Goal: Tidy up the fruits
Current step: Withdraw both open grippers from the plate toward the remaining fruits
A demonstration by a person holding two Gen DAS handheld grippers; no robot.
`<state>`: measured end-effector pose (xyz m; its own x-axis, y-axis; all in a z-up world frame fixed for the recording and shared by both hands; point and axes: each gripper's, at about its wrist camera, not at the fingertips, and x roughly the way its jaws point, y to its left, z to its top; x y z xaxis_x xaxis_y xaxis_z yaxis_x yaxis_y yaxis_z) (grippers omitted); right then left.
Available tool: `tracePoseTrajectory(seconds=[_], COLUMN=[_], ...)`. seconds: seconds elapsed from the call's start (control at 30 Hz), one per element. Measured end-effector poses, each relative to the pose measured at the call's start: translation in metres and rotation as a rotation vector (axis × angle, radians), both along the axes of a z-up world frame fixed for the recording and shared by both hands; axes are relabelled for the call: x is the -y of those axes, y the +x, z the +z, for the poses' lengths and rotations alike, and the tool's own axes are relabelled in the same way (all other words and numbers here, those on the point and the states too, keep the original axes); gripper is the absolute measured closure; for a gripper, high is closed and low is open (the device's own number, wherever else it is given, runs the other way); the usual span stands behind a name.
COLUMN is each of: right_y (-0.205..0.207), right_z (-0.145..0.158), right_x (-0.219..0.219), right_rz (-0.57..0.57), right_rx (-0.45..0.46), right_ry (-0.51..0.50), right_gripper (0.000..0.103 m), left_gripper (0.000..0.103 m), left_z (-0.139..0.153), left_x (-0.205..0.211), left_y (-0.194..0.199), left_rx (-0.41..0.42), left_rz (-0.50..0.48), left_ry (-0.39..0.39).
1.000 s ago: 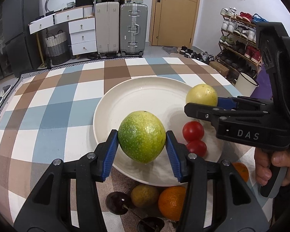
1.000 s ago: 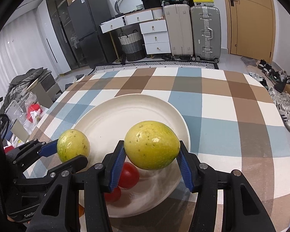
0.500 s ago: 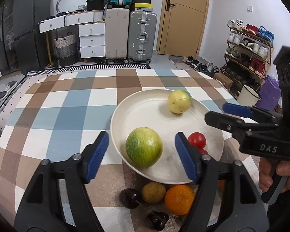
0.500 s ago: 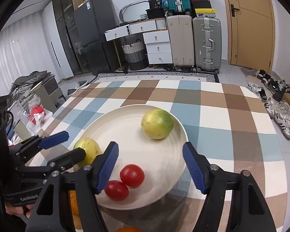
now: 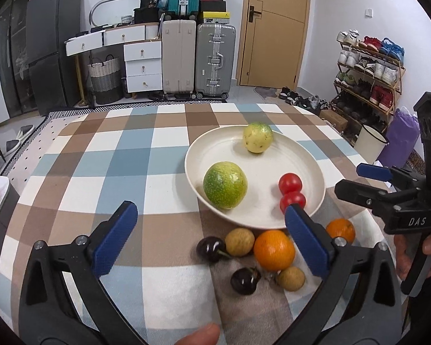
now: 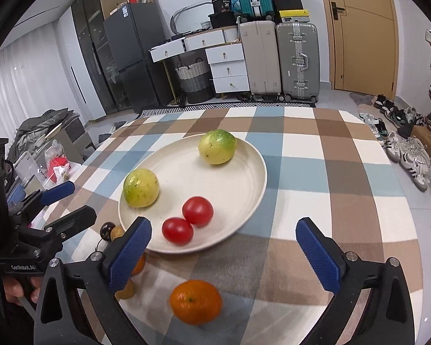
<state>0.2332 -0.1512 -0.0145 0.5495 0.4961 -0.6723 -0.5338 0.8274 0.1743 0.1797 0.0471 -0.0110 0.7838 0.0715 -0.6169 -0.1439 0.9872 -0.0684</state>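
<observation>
**Both grippers spread, nothing held**

Left wrist: left gripper [image 5: 208, 237] wide apart above the cloth. Plate [image 5: 313, 166] holds green fruit [image 5: 225, 185], yellow fruit [image 5: 257, 137], two tomatoes [image 5: 291, 192]. Orange [image 5: 274, 249] sits just off the plate's near rim.

Right wrist: right gripper [image 6: 225, 256] spread, empty, over another orange [image 6: 196, 301] on the cloth.

Occlusions, relative to the plate [image 6: 252, 172]:
- Orange [image 6: 138, 264] at near rim: mostly behind right claw [image 6: 224, 254] finger.
- Brown fruit [image 6: 125, 290] beside it: partly hidden, kind unclear.
- Nearer orange [image 6: 196, 302]: motion-blurred.
- Lower tomato [image 5: 292, 201]: partly covered by left claw [image 5: 209, 238] pad [image 5: 306, 237].
- Surface [image 5: 129, 158]: near edge out of frame.
</observation>
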Motion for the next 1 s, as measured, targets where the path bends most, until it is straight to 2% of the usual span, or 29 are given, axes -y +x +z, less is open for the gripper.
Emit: tracePoseTrajectory(seconds=[0.3, 0.47, 1.0], right_y=[-0.029, -0.039, -0.041], right_z=[-0.001, -0.011, -0.039], right_x=[0.007, 0.006, -0.004], right_rz=[0.000, -0.011, -0.004], right_rx=[-0.035, -0.060, -0.085], right_ry=[-0.049, -0.076, -0.155], right_gripper=[0.001, 0.001, 0.001], left_gripper=[0.001, 0.001, 0.001], left_z=[-0.005, -0.007, -0.029], left_x=[-0.004, 0.000, 0.007], left_y=[-0.026, -0.039, -0.034], left_rx=[-0.026, -0.033, -0.099], left_rz=[-0.008, -0.013, -0.045], left_ry=[-0.005, -0.003, -0.012])
